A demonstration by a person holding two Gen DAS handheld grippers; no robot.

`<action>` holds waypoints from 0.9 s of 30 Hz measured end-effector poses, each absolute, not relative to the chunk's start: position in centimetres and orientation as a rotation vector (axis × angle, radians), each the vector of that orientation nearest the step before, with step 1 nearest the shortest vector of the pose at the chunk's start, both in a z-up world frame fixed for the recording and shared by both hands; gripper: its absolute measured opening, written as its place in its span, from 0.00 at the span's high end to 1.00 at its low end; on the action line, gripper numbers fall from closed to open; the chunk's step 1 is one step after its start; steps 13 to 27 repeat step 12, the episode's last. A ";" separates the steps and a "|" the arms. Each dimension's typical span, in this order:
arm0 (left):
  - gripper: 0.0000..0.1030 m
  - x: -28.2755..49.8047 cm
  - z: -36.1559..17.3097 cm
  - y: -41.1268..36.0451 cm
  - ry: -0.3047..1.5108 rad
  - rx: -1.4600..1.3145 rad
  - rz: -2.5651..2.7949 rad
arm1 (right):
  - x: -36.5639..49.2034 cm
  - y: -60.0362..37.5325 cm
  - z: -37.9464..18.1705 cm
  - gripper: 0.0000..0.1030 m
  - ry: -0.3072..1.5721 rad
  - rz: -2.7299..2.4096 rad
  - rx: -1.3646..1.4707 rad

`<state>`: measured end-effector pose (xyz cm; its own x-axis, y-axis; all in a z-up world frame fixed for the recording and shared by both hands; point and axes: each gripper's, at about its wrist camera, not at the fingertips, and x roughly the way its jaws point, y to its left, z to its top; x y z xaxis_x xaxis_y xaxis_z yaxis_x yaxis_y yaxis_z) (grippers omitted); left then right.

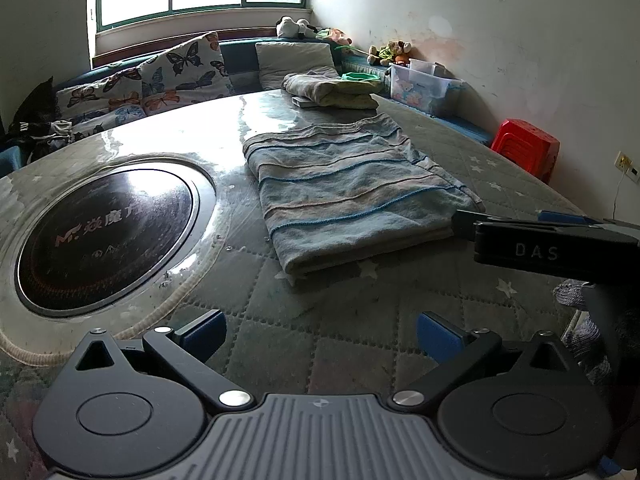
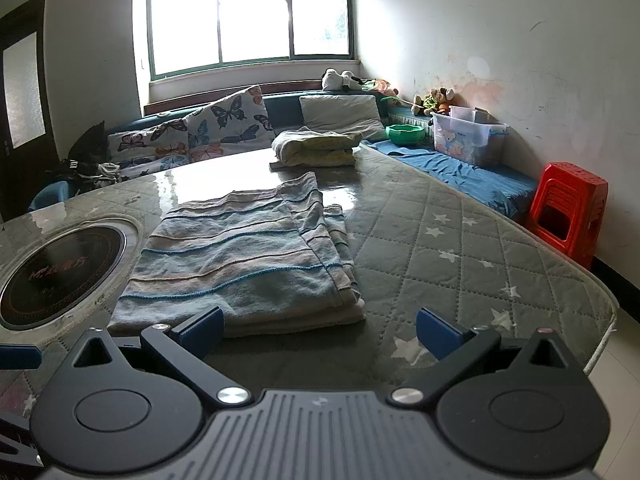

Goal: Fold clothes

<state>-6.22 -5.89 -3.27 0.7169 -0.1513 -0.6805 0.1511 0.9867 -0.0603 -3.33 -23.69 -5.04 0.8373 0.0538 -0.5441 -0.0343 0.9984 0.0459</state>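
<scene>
A striped blue and beige cloth [image 2: 244, 256] is lying folded into a thick rectangle on the quilted tabletop [image 2: 460, 248], just to the right of the round black cooktop [image 1: 108, 236] that is sunk into the surface. Its layered edges are showing along the right side and the near end.

The left gripper [image 1: 320, 334] is hovering over bare quilted cover on the near side of the cloth, its blue pads [image 1: 206, 330] spread wide apart and holding nothing. The right gripper [image 2: 320, 330] is hanging at the near edge of the cloth, equally wide open and empty; its left pad [image 2: 204, 328] is sitting over the cloth's near corner, though I cannot tell whether it is touching. From the left wrist view, the right gripper's black body is reaching in toward the cloth's right corner.

Beyond the cloth, at the far end of the tabletop, a second folded bundle [image 2: 316, 146] in pale yellow and grey is resting. A red stool [image 2: 568, 208] is standing on the floor by the wall, well apart from the cloth.
</scene>
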 end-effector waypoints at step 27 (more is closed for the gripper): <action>0.00 -5.2 -3.1 -6.0 0.757 0.008 -0.174 | -2.5 -23.6 -5.0 0.00 0.584 0.046 0.037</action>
